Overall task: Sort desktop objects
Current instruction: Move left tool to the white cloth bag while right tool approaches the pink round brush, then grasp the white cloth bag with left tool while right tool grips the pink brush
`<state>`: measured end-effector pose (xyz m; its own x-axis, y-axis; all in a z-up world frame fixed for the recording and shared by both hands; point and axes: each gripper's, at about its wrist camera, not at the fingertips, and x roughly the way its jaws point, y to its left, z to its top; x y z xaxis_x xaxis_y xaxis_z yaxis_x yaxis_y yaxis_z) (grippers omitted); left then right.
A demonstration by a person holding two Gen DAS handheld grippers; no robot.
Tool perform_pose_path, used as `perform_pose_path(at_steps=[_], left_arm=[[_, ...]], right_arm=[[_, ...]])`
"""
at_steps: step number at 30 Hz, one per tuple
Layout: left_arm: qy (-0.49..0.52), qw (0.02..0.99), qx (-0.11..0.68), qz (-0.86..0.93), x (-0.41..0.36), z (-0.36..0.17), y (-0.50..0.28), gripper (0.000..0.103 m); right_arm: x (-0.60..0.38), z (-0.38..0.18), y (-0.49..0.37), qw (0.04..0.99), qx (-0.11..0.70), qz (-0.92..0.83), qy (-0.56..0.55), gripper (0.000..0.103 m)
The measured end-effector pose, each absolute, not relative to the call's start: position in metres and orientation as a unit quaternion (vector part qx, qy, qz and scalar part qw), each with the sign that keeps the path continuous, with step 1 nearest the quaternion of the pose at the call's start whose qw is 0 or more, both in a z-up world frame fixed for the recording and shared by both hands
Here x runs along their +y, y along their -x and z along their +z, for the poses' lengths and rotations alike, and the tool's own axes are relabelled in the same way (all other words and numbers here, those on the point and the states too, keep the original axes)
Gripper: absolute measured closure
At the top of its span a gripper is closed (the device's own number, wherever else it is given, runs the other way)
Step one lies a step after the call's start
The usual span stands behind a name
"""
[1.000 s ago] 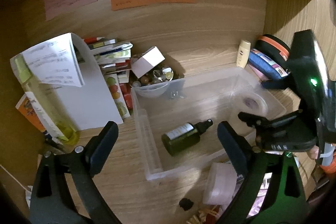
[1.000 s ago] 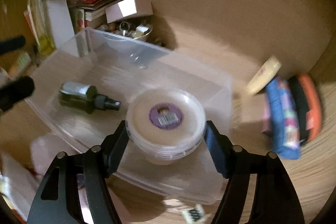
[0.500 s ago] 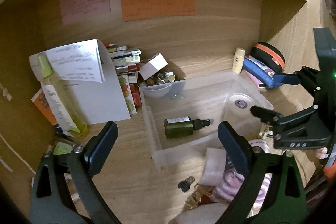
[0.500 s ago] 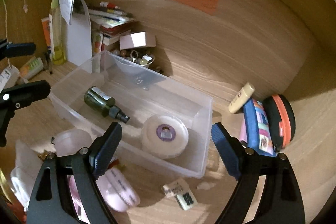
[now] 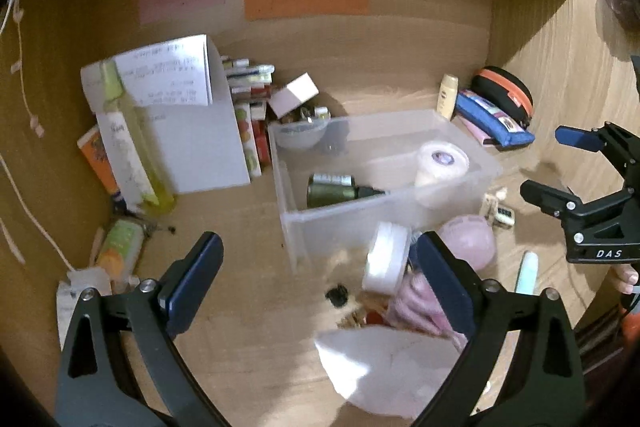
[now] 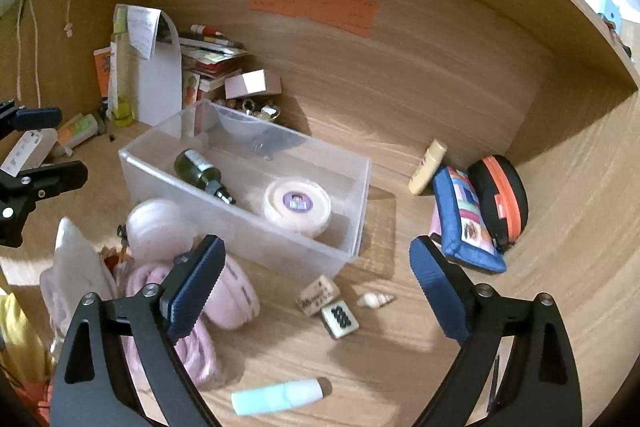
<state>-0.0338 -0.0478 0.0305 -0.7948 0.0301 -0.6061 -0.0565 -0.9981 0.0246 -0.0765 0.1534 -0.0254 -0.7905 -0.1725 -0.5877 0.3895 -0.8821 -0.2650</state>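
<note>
A clear plastic bin [image 6: 160,171] [image 5: 288,183] stands on the wooden desk. Inside lie a dark green spray bottle [image 6: 202,173] [image 5: 336,189] and a round white tub with a purple label [image 6: 297,205] [image 5: 440,161]. My right gripper [image 6: 316,287] is open and empty, held above the desk in front of the bin. My left gripper [image 5: 320,279] is open and empty, back from the bin's near left corner. A white jar [image 5: 386,263] and pink items [image 6: 228,291] lie in front of the bin.
A mint tube [image 6: 276,395], a mahjong tile [image 6: 339,318], a shell [image 6: 376,300] and a small box [image 6: 318,295] lie on the desk. A blue pouch [image 6: 466,223], black-orange case [image 6: 502,201] and cream tube [image 6: 428,167] sit right. Books [image 6: 208,63], yellow bottle [image 6: 120,67] stand left.
My right gripper let go of the white tub in the bin, opened and pulled back. My left gripper also drew back from the bin.
</note>
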Motion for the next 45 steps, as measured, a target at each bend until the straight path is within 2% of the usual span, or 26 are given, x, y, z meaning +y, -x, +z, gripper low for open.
perform_pose_path(at_steps=[21, 36, 37, 41, 43, 45], left_arm=[[0.406, 0.118, -0.011, 0.906, -0.026, -0.028, -0.003, 0.004], [0.406, 0.157, -0.034, 0.900, -0.018, -0.049, 0.006, 0.005], [0.403, 0.157, -0.030, 0.901, -0.018, -0.050, 0.005, 0.005], [0.391, 0.158, -0.013, 0.907, -0.014, -0.051, 0.004, 0.021], [0.386, 0.155, -0.009, 0.909, -0.014, -0.051, 0.003, 0.024], [0.383, 0.154, -0.012, 0.911, -0.016, -0.051, 0.003, 0.029]], right_arm=[[0.144, -0.079, 0.075, 0.208, 0.175, -0.895, -0.352, 0.011], [0.122, -0.103, 0.096, 0.244, 0.168, -0.872, -0.390, 0.011], [0.122, -0.103, 0.096, 0.245, 0.166, -0.873, -0.389, 0.011], [0.122, -0.103, 0.096, 0.254, 0.163, -0.872, -0.385, 0.017], [0.124, -0.102, 0.094, 0.258, 0.162, -0.872, -0.382, 0.030], [0.123, -0.102, 0.093, 0.258, 0.167, -0.872, -0.382, 0.038]])
